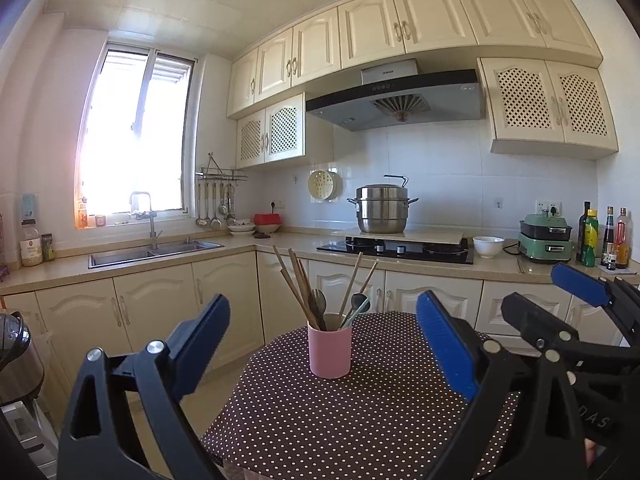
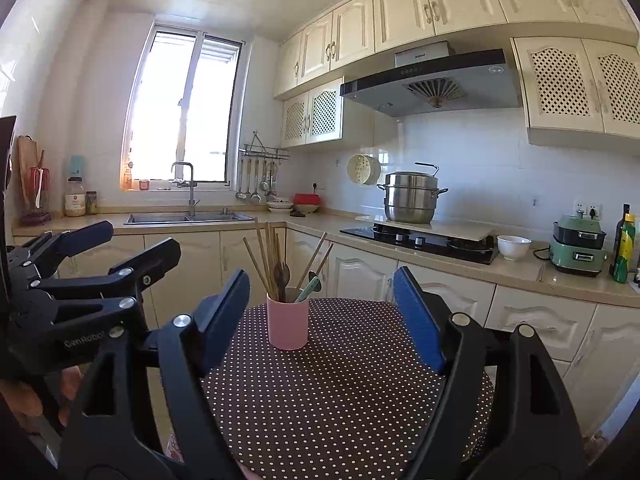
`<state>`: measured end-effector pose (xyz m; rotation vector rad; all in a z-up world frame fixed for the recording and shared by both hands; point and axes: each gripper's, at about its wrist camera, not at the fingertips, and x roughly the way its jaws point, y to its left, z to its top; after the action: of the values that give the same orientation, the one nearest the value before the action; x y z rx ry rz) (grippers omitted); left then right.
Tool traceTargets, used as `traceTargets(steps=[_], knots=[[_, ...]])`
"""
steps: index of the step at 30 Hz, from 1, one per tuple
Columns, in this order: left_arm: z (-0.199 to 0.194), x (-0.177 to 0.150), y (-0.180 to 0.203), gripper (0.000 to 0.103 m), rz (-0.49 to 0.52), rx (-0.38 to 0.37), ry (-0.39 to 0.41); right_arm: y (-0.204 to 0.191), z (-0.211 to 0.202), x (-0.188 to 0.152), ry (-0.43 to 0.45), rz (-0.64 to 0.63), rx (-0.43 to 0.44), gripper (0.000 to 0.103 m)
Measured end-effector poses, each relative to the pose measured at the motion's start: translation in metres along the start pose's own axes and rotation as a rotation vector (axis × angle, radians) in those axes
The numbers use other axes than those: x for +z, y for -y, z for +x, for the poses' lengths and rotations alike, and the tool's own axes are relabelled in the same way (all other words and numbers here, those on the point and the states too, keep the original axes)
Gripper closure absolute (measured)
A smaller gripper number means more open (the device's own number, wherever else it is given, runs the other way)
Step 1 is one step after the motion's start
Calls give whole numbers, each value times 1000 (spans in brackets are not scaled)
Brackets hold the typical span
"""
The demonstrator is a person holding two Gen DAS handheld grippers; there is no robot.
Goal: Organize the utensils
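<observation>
In pink cup (image 1: 329, 350): utensil ends hidden

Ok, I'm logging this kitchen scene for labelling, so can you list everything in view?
pink cylindrical cup: one, pink, on dotted table.
wooden chopsticks: several, brown, standing in cup.
dark spoons: a few, in cup.
brown polka-dot tablecloth: one, covering table.
stainless steel steamer pot: one, silver, on stove.
white ceramic bowl: one, counter beside stove.
green electric cooker: one, counter right.
steel sink: one, under window.
left claw: open, empty.
right claw: open, empty.
</observation>
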<state>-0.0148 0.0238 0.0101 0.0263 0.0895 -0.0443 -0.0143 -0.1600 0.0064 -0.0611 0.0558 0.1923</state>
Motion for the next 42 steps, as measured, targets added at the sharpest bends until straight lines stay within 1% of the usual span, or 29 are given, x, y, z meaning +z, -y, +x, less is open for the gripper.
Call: traceTargets(steps=[7, 11, 21, 29, 42], knots=[[-8, 2, -2, 11, -7, -12, 22, -1, -7, 4, 12, -3, 4, 26], [-8, 3, -2, 11, -6, -9, 30, -5, -10, 5, 21, -25, -16, 26], [-9, 4, -4, 11, -1, -5, 49, -4, -7, 4, 15, -6, 9, 25], [-7, 3, -5, 11, 3, -5, 48, -2, -5, 3, 12, -2, 22, 25], [-1, 2, -5, 11, 6, -10, 40, 0, -1, 3, 8, -2, 18, 24]])
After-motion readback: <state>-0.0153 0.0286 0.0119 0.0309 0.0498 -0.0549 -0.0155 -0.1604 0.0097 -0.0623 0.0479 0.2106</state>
